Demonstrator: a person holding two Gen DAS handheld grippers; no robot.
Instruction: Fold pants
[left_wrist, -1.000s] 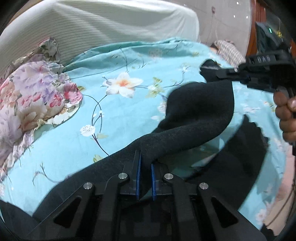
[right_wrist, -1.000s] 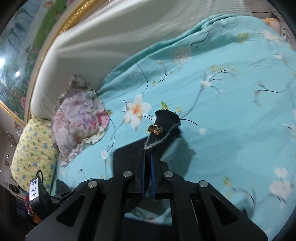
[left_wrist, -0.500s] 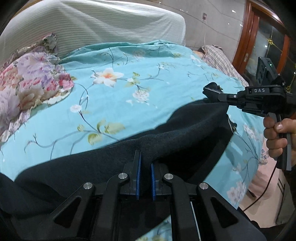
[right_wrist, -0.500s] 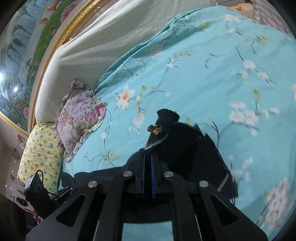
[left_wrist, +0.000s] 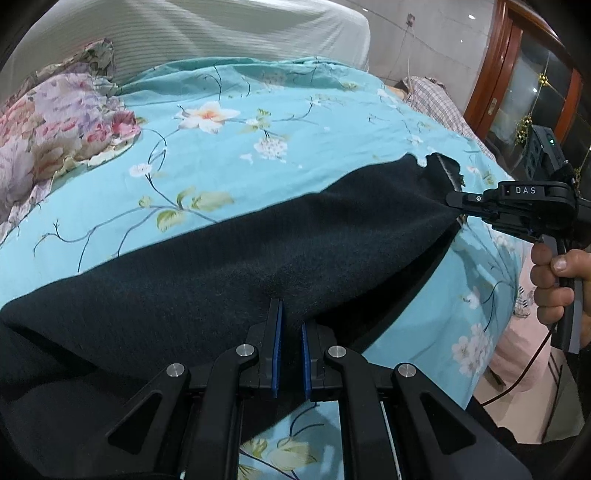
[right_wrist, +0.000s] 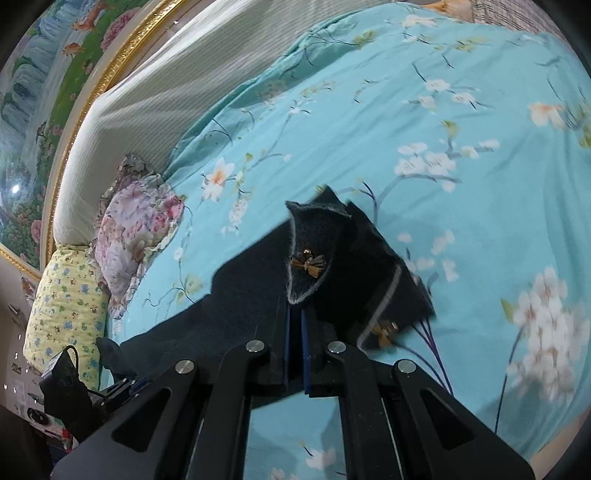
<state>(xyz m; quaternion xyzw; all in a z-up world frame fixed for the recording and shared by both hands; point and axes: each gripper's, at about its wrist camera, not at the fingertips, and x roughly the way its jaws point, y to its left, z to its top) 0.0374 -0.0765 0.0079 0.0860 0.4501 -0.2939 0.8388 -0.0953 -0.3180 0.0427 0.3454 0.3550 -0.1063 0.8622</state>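
Dark, almost black fleece pants (left_wrist: 258, 266) are stretched in a band over the turquoise flowered bedspread (left_wrist: 258, 140). My left gripper (left_wrist: 291, 314) is shut on a fold of the pants at the bottom of the left wrist view. At the right of that view my right gripper (left_wrist: 456, 206), held by a hand (left_wrist: 550, 284), is shut on the far corner of the cloth. In the right wrist view my right gripper (right_wrist: 294, 314) pinches a hem corner of the pants (right_wrist: 317, 258) with grey edging and a small brown bow (right_wrist: 308, 263); a second bow (right_wrist: 384, 332) shows lower right.
A flowered pillow (left_wrist: 55, 122) and a white striped headboard (left_wrist: 184, 33) lie at the far left. A yellow pillow (right_wrist: 62, 310) sits beside it. A plaid cloth (left_wrist: 432, 96) and a wooden door frame (left_wrist: 495, 74) are at the right. The bed edge drops off at lower right.
Both grippers have swept across the bed with the pants, pulling the crumpled cloth out into a taut, flatter band lower over the bedspread. Both grips stayed shut.
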